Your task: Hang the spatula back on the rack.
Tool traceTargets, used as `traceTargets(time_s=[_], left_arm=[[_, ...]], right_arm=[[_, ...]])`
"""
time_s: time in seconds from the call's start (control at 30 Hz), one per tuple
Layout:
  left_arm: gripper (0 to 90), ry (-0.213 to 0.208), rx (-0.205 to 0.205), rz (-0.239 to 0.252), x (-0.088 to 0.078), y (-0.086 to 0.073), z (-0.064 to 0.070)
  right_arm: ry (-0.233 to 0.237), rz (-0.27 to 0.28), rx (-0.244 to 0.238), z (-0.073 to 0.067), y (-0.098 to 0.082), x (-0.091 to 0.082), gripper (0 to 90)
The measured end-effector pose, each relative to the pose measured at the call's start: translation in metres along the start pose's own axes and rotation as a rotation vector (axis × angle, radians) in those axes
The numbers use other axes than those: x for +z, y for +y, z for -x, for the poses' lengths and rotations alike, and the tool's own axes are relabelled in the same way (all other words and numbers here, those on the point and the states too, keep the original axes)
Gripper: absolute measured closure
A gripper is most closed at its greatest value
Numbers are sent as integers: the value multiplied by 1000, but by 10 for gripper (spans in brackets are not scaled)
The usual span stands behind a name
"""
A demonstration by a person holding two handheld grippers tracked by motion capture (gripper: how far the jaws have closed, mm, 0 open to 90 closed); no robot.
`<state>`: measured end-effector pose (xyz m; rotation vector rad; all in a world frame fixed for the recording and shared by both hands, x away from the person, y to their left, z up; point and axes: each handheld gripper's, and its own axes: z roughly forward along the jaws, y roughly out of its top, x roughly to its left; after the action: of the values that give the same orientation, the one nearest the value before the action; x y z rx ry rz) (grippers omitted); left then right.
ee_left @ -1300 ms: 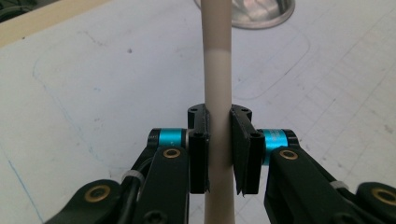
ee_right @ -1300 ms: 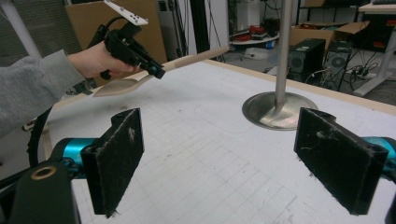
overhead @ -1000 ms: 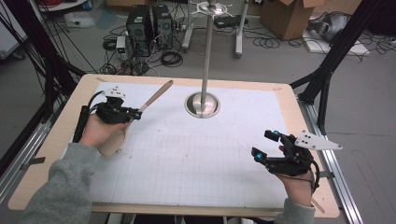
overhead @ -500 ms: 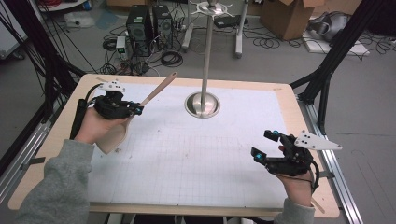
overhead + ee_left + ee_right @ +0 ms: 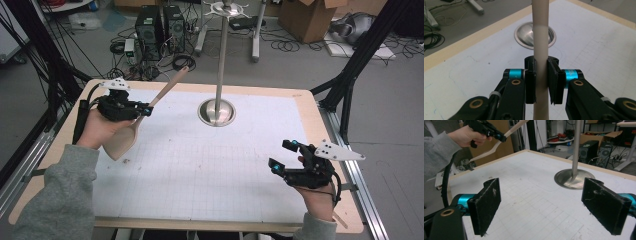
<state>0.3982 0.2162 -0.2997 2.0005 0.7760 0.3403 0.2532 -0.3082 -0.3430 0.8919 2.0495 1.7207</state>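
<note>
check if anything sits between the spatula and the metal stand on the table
Nothing visible does. The left gripper holds the spatula by its handle above the table, and the mat between it and the stand is bare. The right gripper is off to the side, open.

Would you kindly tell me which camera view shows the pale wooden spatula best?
The high view: the whole pale wooden spatula shows, blade to handle tip. The left gripper view gives its clamped handle alone; the right gripper view shows it edge-on, far off.
</note>
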Motion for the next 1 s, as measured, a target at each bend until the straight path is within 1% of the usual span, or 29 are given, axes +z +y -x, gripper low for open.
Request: traceTargets(time_s=[0.17,0.27,0.4,0.43,0.47,0.6,0.67,0.7,0.77,1.0], left_arm=[[781,-8,-5,14,-7,9,-2],[780,-11,-18,15,-9,14,-2],[780,-14,-3,21,-11,22,0],[781,-13,4,25,-12,23,0],[781,-9,1,38,-11,25,1],[780,-13,12,30,-12,33,0],[781,-12,10,36,-13,37,1],[780,-15,15,37,-13,39,1],[781,-12,19,42,-13,43,2],[781,-21,15,64,-14,53,2]], right_arm=[[1,-1,2,-1,0,0,149],[1,0,2,-1,0,0,149],[-1,0,4,0,-1,0,149],[-2,2,7,1,-1,-1,149],[-3,2,8,1,-1,-2,149],[-4,8,14,2,-2,-5,149],[-7,10,18,3,-3,-6,149],[-7,14,14,3,-3,-6,149],[-5,16,20,3,-3,-7,149],[-13,17,28,5,-5,-9,149]])
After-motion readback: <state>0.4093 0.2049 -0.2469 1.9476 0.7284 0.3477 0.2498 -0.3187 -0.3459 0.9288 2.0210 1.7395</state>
